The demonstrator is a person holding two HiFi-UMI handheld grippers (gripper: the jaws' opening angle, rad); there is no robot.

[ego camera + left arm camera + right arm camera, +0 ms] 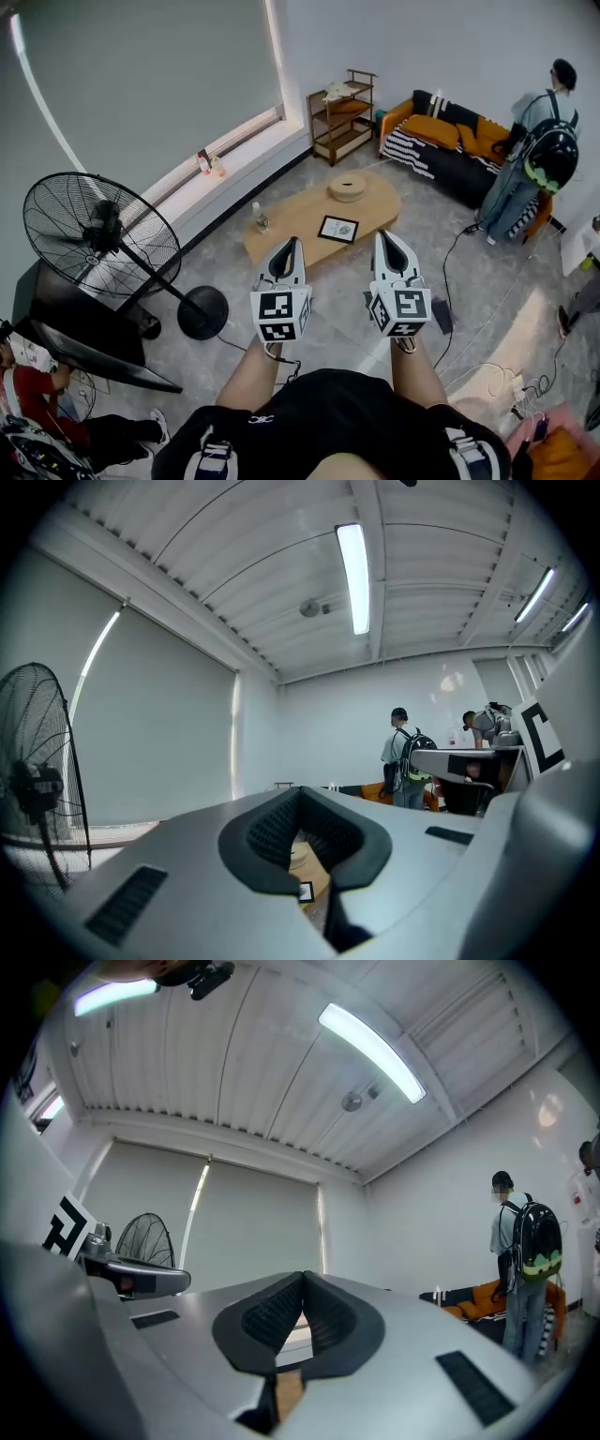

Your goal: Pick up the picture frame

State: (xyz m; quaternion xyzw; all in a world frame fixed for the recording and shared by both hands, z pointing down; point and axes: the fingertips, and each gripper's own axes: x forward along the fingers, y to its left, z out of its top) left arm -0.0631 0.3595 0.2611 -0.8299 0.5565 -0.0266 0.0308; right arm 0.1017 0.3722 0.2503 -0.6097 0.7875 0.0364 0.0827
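A dark picture frame (338,229) lies flat on the low wooden coffee table (291,220), right of its middle. My left gripper (292,243) and right gripper (383,237) are held side by side well short of the table, both shut and empty, their tips pointing toward it. Through the gap under the left gripper's jaws (299,791) a small piece of the picture frame (305,891) and the table (314,869) shows. The right gripper (303,1277) has its jaws pressed together too, with only a strip of the table (288,1393) visible below.
A round woven object (348,187) and a small bottle (260,217) also stand on the table. A large floor fan (103,237) is at the left, its base (202,312) close by. A person with a backpack (530,155) stands by the orange sofa (450,136). Cables run over the floor at right.
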